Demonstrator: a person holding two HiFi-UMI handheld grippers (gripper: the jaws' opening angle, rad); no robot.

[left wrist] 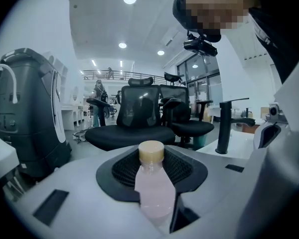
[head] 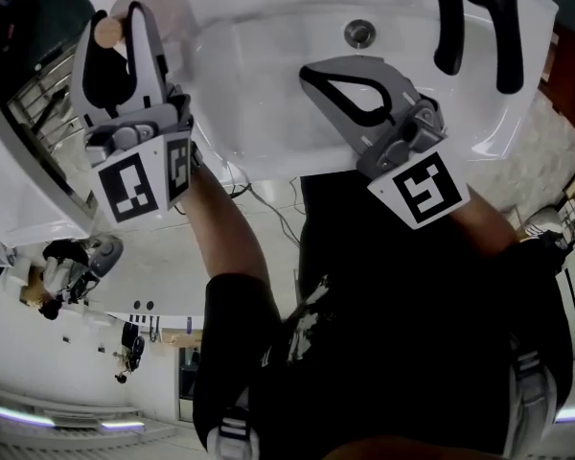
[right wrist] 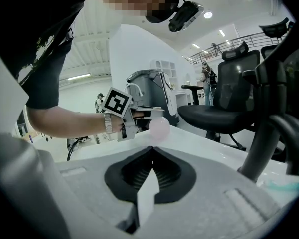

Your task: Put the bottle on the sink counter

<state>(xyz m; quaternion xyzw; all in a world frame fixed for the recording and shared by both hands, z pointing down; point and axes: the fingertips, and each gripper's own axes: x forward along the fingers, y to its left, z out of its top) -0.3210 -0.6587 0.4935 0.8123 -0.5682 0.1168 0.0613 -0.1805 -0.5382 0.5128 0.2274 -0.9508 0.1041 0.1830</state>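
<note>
Left tongs are up at the far left corner of the white sink counter, and they're clamped on the bottle: a pale pink bottle with a tan cap, gripped around its body between the two dark ribbed pads, cap sticking up clear above the jaws. From the right gripper view the bottle's rounded pink bottom shows just over the counter's edge, very close to the surface, though whether it's touching down can't be told. The person's bare forearm reaches in from the left behind those tongs. Now the right tongs: jaws together, tips meeting, nothing between them. They hang over the front part of the white basin, well apart from the left tongs and from the bottle. The round metal drain sits in the basin just beyond the right tongs' tips, and the black tap stands at the far right of the counter. Past the bottle, in the left gripper view, black mesh office chairs line up across the room, with a tall grey machine off to the left.
</note>
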